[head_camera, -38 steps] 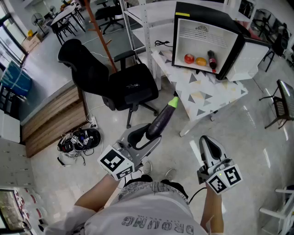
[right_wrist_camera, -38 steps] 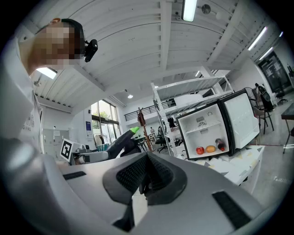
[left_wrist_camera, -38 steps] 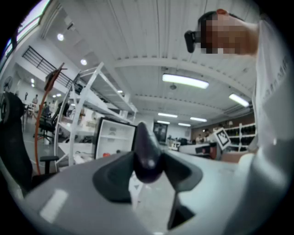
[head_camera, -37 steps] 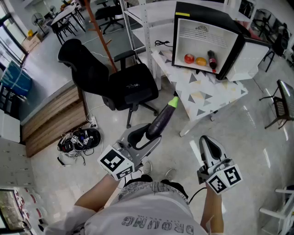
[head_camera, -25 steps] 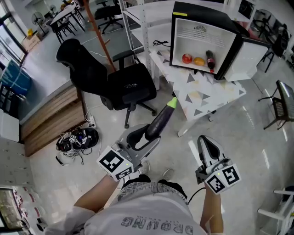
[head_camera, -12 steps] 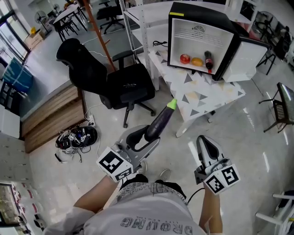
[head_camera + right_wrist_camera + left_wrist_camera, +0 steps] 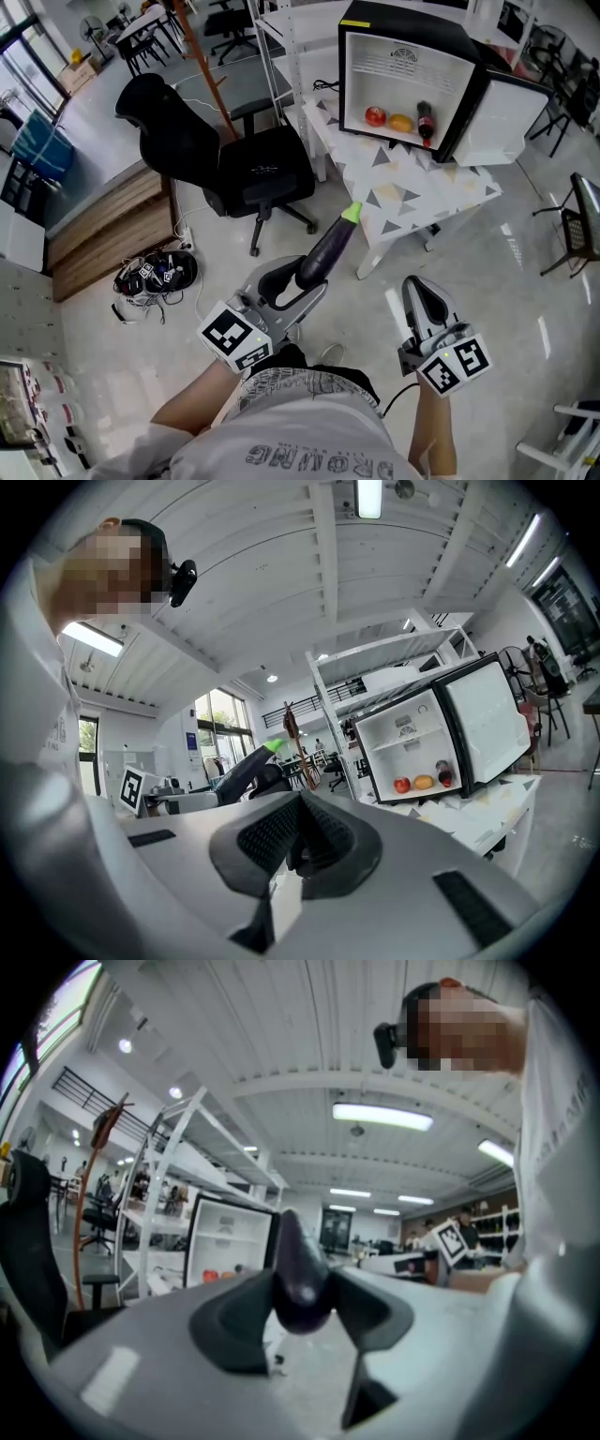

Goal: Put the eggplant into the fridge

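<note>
We carry the long dark purple eggplant with a green stem end (image 7: 330, 246) in the left gripper (image 7: 298, 278), near the middle of the head view. Its jaws are clamped on the thick lower end of the eggplant, and in the left gripper view the purple body fills the gap between the two dark pads. The green end points up in the frame toward the small black fridge with a white inside (image 7: 405, 64), probably so that the thin end can enter first. The fridge stands at the upper right on a white table with grey and yellow triangles (image 7: 412, 192), well apart from the eggplant. Its white door (image 7: 506, 122) is swung open to the right, so the opening faces us. On its floor lie a red round fruit (image 7: 374, 115), an orange fruit (image 7: 401, 122) and a dark bottle (image 7: 427, 120), and the left part looks free for the eggplant. The right gripper (image 7: 417, 292), at the lower right, has its jaws pressed together on nothing; we think it is kept free for the door. A black office chair (image 7: 262, 169) stands left of the table.
</note>
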A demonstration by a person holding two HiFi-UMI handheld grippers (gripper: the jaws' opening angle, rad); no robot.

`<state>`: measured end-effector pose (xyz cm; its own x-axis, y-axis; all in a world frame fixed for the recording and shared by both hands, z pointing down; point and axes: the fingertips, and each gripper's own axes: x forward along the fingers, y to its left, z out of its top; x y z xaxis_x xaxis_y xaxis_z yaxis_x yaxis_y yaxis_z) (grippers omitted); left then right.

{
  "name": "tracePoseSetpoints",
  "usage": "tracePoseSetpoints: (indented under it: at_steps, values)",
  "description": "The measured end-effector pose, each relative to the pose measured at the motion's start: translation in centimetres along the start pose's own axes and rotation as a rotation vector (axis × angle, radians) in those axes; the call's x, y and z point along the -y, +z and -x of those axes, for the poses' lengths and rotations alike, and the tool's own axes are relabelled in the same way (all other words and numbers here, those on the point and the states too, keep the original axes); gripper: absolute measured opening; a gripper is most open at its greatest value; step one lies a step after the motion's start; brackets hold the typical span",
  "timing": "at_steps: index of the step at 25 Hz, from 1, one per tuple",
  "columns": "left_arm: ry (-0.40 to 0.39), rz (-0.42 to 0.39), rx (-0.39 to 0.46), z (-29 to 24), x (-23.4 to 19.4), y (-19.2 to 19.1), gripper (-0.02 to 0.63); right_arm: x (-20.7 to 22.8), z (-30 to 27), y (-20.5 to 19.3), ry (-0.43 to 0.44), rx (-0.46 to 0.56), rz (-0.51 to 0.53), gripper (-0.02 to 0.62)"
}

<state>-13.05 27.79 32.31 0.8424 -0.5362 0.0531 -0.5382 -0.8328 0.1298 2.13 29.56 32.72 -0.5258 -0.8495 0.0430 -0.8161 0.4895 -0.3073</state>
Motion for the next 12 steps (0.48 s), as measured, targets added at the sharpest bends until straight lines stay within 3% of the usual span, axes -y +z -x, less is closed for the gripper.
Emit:
tracePoseSetpoints:
  at_steps: [12]
  values:
    - [0.019, 0.002, 0.002, -2.2, -1.1, -0.3, 0.206, 2.9, -0.3, -0.2, -0.008, -0.007, -0.023, -0.011]
